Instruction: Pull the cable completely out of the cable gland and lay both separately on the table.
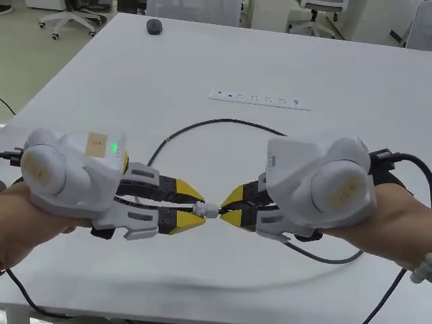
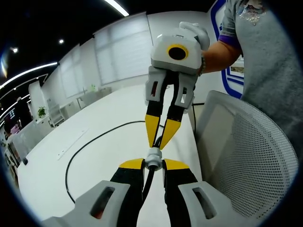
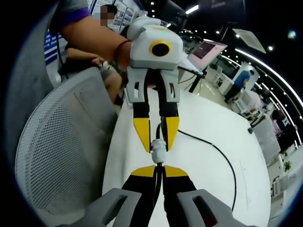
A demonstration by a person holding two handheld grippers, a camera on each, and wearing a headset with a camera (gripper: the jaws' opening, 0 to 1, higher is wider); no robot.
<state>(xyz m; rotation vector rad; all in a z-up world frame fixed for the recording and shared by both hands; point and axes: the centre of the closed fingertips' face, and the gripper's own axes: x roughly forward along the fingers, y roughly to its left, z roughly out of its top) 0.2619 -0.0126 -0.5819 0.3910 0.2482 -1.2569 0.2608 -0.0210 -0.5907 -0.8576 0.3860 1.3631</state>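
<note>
White worktable (image 1: 283,61) below you: your left gripper (image 1: 197,209) is clamped on the white cable gland (image 2: 153,161), your right gripper (image 1: 225,210) pinches the black cable (image 1: 223,122) just beside it.

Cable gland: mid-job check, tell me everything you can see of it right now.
The small white plastic-looking cable gland is a short round fitting. It is held in the air above the white table, its axis running from one tool to the other. The yellow tips of the left tool are shut on it. The thin black cable passes through it, not yet pulled out, and the right tool pinches that cable close beside the gland. Threads and other fine detail are too small to tell.
</note>
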